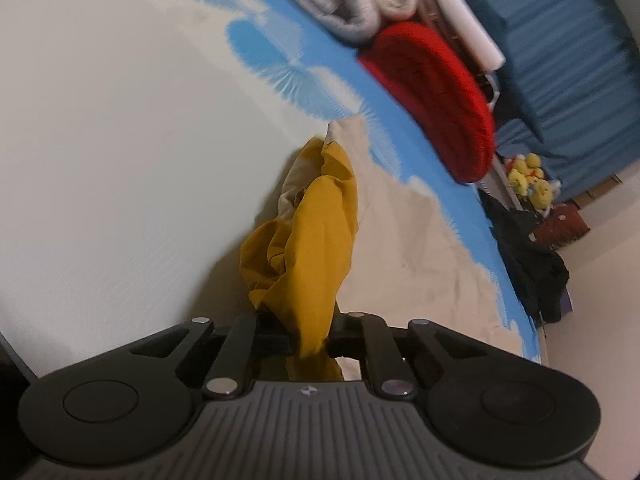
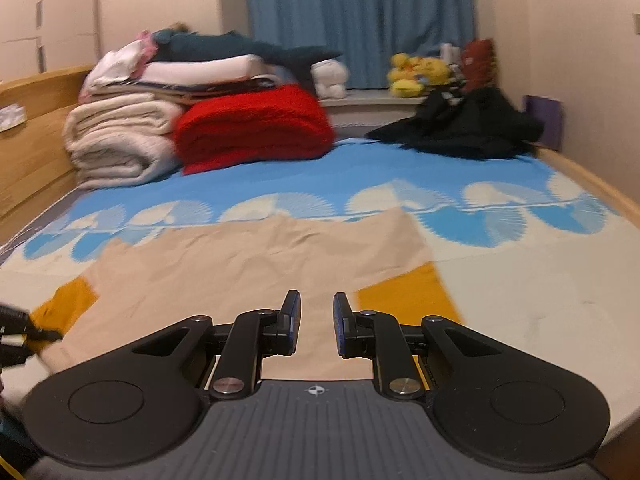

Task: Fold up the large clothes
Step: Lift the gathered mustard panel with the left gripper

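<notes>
A beige garment with mustard-yellow sleeves point(image 2: 256, 264) lies spread flat on the bed. My left gripper point(image 1: 310, 340) is shut on the left yellow sleeve point(image 1: 312, 236), which bunches up and rises from the jaws. In the right wrist view the left gripper point(image 2: 18, 330) shows at the far left edge, holding that sleeve point(image 2: 64, 304). My right gripper point(image 2: 317, 314) is open and empty, hovering over the garment's near edge. The right yellow sleeve point(image 2: 408, 296) lies flat just right of it.
The bed sheet point(image 2: 400, 176) is blue and white. A red folded blanket point(image 2: 252, 124) and a stack of cream blankets point(image 2: 120, 136) sit at the far left. A black garment point(image 2: 460, 128) lies far right. Yellow plush toys point(image 2: 416, 72) sit on the sill. Wooden bed frame point(image 2: 32, 140) left.
</notes>
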Demonstrator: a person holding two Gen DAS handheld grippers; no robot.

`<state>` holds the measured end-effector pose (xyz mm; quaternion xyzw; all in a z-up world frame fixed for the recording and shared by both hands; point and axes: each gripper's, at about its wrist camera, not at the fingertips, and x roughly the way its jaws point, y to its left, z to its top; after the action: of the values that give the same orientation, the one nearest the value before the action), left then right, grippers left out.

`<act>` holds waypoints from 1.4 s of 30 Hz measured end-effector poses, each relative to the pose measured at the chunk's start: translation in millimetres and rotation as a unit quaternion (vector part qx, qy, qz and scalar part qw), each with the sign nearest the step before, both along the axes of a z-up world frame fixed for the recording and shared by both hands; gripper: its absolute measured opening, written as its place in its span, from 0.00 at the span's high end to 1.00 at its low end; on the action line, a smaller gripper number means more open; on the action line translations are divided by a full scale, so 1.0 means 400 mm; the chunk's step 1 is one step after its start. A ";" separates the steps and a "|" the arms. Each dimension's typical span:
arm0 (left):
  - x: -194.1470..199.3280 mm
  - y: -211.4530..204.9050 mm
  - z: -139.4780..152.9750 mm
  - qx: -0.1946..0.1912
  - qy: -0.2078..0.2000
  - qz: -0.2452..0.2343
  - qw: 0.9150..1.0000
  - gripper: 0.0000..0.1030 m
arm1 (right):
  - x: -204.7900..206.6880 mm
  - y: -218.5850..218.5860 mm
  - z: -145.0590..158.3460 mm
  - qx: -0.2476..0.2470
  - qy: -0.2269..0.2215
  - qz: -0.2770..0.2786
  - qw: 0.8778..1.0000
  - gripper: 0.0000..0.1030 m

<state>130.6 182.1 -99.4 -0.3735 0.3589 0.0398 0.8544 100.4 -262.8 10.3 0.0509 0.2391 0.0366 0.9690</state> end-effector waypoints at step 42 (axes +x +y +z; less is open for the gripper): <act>-0.054 0.056 -0.060 0.034 0.082 0.039 0.995 0.67 | 0.160 0.290 -0.005 -0.046 0.043 0.089 0.994 0.73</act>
<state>108.9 204.5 -123.5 -0.3532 0.4114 0.1156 0.8322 164.3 -146.8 8.5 -0.0136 0.2852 0.1096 0.9521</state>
